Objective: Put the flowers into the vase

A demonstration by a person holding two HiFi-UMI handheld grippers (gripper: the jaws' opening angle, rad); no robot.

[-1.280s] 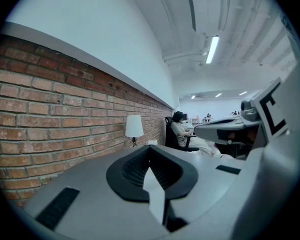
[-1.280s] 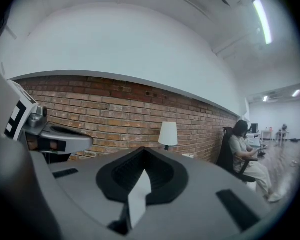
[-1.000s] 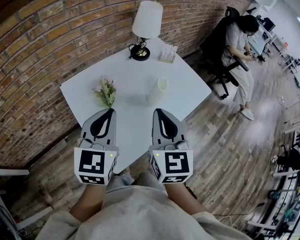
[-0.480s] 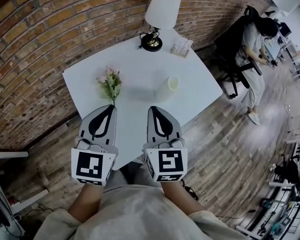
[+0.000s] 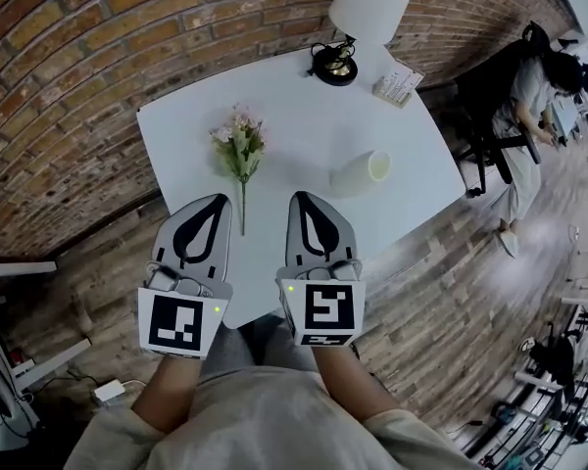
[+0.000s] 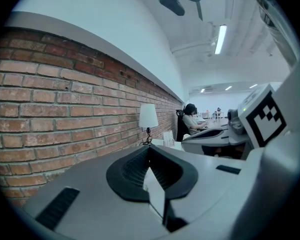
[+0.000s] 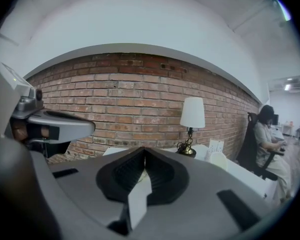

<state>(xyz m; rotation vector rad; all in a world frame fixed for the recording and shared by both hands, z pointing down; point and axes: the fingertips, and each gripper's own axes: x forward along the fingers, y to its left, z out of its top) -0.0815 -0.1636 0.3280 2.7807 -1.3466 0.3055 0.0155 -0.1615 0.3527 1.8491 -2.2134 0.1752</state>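
A small bunch of pink and white flowers (image 5: 240,145) lies on the white table (image 5: 304,116), its green stem pointing toward the near edge. A white vase (image 5: 361,172) stands to its right, also seen in the right gripper view as a vase (image 7: 219,159). My left gripper (image 5: 219,201) hovers over the near table edge, just left of the stem's end, shut and empty. My right gripper (image 5: 300,198) is level with it, right of the stem and short of the vase, also shut and empty. Both sets of jaws meet at the tips (image 6: 149,148) (image 7: 143,150).
A table lamp (image 5: 358,23) with a white shade and a small card stand (image 5: 399,84) sit at the table's far corner. A brick wall (image 5: 69,76) runs behind and to the left. A person sits on an office chair (image 5: 534,86) at the right, over wooden floor.
Both grippers have moved forward and down toward the table's near edge, still shut. The flowers and vase now appear closer, with the stem's end between the two grippers.
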